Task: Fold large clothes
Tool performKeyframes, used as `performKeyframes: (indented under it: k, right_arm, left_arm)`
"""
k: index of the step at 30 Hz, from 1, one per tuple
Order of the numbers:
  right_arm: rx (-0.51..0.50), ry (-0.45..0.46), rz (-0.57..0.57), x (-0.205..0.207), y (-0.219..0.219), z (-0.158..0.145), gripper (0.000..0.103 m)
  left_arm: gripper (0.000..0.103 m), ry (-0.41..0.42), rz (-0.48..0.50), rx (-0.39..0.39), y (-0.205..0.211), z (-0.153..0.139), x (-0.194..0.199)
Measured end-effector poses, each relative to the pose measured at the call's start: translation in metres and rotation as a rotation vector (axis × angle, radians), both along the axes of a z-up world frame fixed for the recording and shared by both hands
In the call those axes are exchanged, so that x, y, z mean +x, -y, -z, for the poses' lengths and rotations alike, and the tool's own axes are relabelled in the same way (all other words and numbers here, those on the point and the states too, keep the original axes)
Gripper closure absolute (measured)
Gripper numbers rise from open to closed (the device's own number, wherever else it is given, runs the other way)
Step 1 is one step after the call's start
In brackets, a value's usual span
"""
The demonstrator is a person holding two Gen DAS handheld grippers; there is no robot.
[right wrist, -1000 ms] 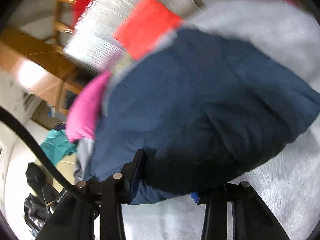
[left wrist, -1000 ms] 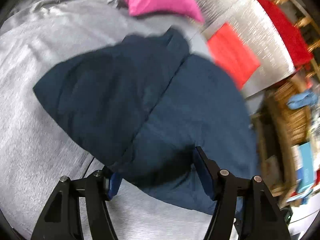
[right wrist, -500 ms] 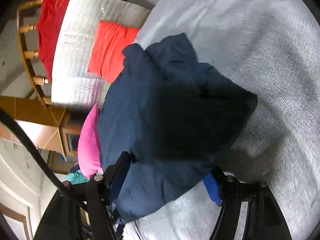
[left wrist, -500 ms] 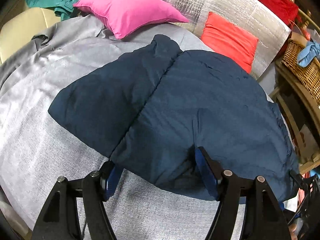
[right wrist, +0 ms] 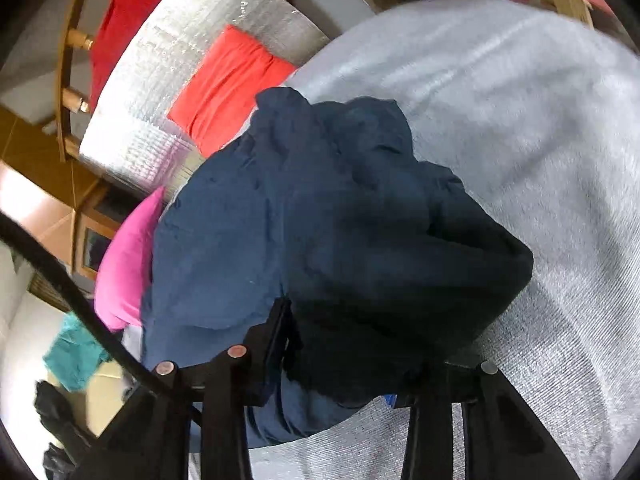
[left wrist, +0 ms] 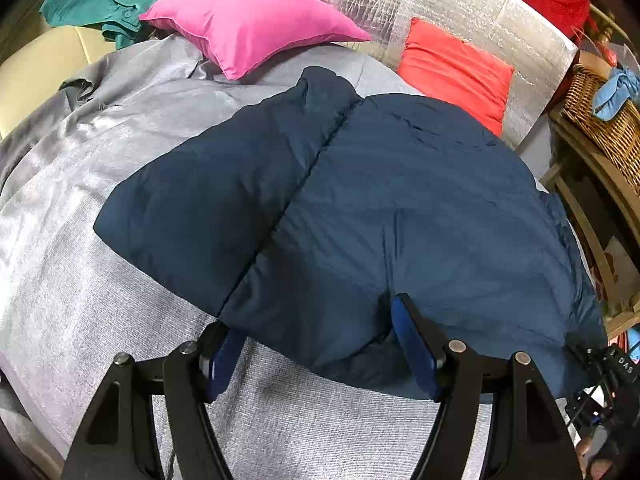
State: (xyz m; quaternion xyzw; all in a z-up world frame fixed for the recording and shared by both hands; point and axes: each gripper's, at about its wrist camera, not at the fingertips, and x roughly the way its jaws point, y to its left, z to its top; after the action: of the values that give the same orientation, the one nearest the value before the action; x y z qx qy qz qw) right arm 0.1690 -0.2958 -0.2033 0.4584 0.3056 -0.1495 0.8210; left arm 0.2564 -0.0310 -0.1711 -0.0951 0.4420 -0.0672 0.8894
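From my left wrist, the navy puffer jacket lies spread on the grey bedspread, front up, its closure running from collar to hem. My left hand-held gripper straddles the hem near that closure: jaws spread wide, the right pad dents the padding while the left pad sits at the hem's edge, so I judge this a loose straddle, not a firm pinch. A pink pillow and an orange-red cushion lie beyond the collar, a teal garment at the far left, a wicker basket off to the right.

From my right wrist, the same jacket bulges up close, a dark fold of it gathered between my right hand-held gripper fingers. The jaws are closing with that bunch of padding between them; the pads are hidden by cloth, so I cannot tell how firmly they bite.

I judge the first fold is being set up: both grippers taking the hem. Next I need secure pinches on both sides, then an even lift toward the collar, keeping the slippery shell from sliding out.
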Motion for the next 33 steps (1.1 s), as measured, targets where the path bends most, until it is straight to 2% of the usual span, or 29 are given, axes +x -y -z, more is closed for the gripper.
performKeyframes:
  k: [2,4,6,7,12,18,20,22,24,26,29,31,33]
  right_arm:
    - [-0.001,-0.003,-0.011,0.000,-0.001,-0.005,0.060]
    - [0.000,-0.015,-0.016,-0.013,0.003,-0.007,0.052]
    - [0.034,-0.018,-0.027,-0.019,0.004,-0.006,0.035]
    - [0.065,-0.009,-0.039,-0.022,0.004,-0.006,0.031]
    - [0.086,0.026,-0.023,-0.046,0.019,-0.004,0.030]
    - [0.125,0.055,0.002,-0.049,0.024,0.000,0.028]
    - [0.129,0.061,0.003,-0.048,0.025,0.000,0.028]
    - [0.144,0.067,0.007,-0.045,0.027,0.003,0.028]
    - [0.165,0.077,0.013,-0.041,0.028,0.007,0.028]
    - [0.176,0.095,0.023,-0.040,0.031,0.009,0.028]
    - [0.198,0.122,0.039,-0.041,0.035,0.010,0.028]
    - [0.206,0.133,0.048,-0.041,0.036,0.011,0.028]
    - [0.190,0.131,0.041,-0.038,0.034,0.010,0.031]
  left_arm:
    - [0.030,-0.002,0.000,-0.003,-0.001,0.001,0.001]
    - [0.030,-0.001,0.000,-0.003,-0.001,0.000,0.001]
    - [0.030,0.001,-0.001,0.001,-0.001,0.000,0.001]
    - [0.030,0.001,-0.002,0.002,-0.001,0.000,0.001]
    - [0.030,0.005,0.002,0.006,0.000,0.000,0.000]
    - [0.030,0.002,0.003,0.011,0.001,0.000,0.001]
    - [0.028,-0.023,0.007,-0.014,-0.003,0.000,0.004]
    - [0.025,-0.081,0.013,-0.069,-0.013,0.001,0.010]
    - [0.022,-0.181,0.002,-0.179,-0.032,0.005,0.020]
    - [0.022,-0.241,-0.067,-0.313,-0.063,0.010,0.028]
    - [0.022,-0.251,-0.233,-0.461,-0.111,0.017,0.033]
    - [0.022,-0.259,-0.290,-0.530,-0.129,0.025,0.038]
    - [0.022,-0.278,-0.291,-0.606,-0.134,0.034,0.046]
